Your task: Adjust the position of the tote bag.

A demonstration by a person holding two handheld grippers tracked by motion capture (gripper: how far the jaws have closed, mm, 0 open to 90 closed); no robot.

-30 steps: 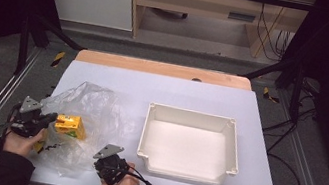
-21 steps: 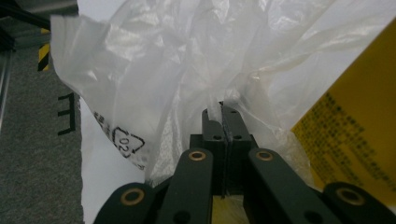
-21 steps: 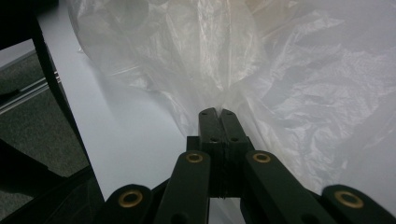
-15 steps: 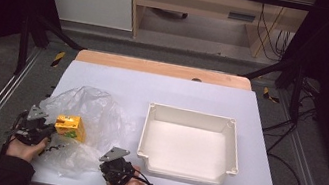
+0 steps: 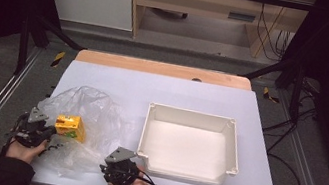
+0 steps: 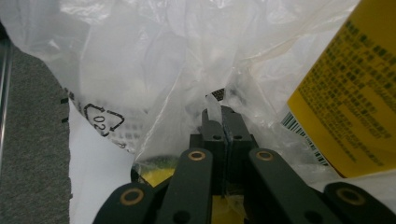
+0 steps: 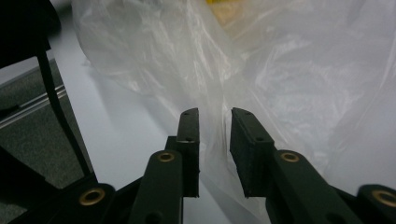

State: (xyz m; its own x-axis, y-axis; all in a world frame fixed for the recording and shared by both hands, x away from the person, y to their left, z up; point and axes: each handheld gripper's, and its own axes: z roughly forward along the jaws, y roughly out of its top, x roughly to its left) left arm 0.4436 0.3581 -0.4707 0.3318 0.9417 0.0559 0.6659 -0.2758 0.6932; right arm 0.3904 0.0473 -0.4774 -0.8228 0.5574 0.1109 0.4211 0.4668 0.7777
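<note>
The clear plastic bag (image 5: 82, 129) lay on the near left of the desk (image 5: 177, 94), the yellow carton (image 5: 70, 126) inside it. The left gripper (image 6: 218, 109) had its jaws clamped together on the bag's film at its left edge. The right gripper (image 7: 214, 116), at the bag's near right edge, had just been opening; its jaws stood apart with film between them, apparently unpressed. The white tray (image 5: 234, 150) to the right held nothing, so getting the carton out seemingly remained to do.
</note>
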